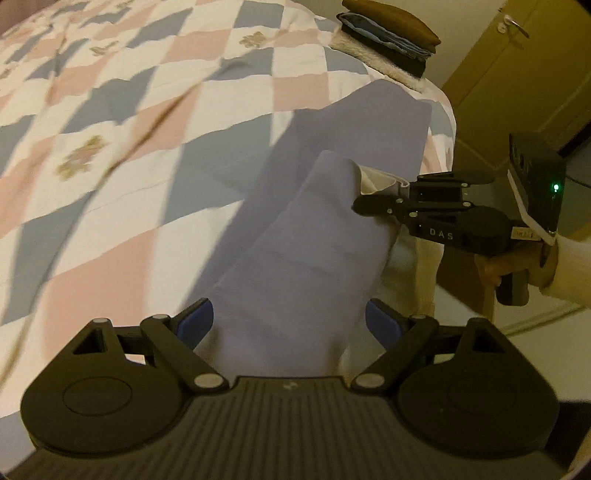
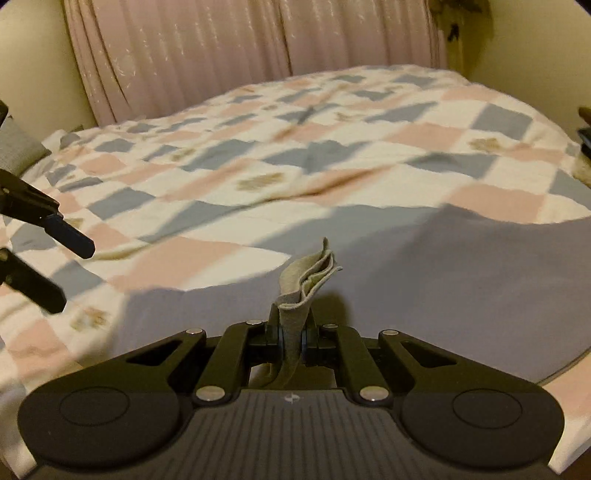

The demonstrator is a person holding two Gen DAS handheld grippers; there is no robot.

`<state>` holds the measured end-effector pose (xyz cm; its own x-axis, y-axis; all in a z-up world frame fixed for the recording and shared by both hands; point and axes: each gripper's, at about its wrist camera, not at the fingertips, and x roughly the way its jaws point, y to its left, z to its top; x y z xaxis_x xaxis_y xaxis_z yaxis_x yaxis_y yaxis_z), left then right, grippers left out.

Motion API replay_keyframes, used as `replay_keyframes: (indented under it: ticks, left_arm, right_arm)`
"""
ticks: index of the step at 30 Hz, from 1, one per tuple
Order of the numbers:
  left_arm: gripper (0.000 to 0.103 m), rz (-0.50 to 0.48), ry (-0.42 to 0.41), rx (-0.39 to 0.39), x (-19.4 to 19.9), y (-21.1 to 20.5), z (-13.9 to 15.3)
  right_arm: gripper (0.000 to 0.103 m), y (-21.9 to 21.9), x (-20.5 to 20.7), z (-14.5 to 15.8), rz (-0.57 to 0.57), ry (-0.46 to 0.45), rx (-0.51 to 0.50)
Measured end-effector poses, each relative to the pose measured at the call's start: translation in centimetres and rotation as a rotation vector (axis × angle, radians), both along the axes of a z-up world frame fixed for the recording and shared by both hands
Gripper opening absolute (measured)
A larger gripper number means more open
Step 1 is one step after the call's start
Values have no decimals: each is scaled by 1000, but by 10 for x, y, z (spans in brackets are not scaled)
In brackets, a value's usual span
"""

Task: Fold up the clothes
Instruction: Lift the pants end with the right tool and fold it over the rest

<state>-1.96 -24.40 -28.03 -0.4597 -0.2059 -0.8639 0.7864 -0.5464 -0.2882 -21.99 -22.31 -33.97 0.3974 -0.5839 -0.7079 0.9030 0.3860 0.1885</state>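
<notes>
1. On the checked quilt (image 1: 147, 155), at its near edge, lies the lavender garment (image 1: 306, 236); part of it is lifted toward my grippers. I judge it light, limp and non-slippery, so it will sag wherever unsupported.
2. Best hold, in my judgement: bunched edges or corners, not the flat middle.
3. My right gripper (image 2: 293, 338) is clenched on a gathered pale hem of the garment, which sticks up between its pads.
4. My left gripper (image 1: 290, 325) stands wide apart, blue pads (image 1: 195, 321) either side of the cloth, gripping nothing.
5. Folded clothes (image 1: 388, 33) sit stacked at the far corner.
</notes>
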Motion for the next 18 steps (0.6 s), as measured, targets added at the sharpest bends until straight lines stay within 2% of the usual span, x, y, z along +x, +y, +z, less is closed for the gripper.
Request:
replay_keyframes:
  ticks: [5, 11, 14, 18]
  left_arm:
    - [87, -8, -33, 32, -45, -10, -16]
    - [87, -12, -26, 36, -53, -17, -16]
    - [87, -5, -54, 32, -61, -23, -22]
    - [87, 43, -47, 50, -79, -31, -26]
  right_arm:
    - [8, -24, -66, -9, -9, 1, 25]
    - [7, -45, -112, 3, -26, 24, -39]
    - [7, -58, -133, 10, -33, 62, -95]
    - [7, -79, -175, 12, -73, 98, -127]
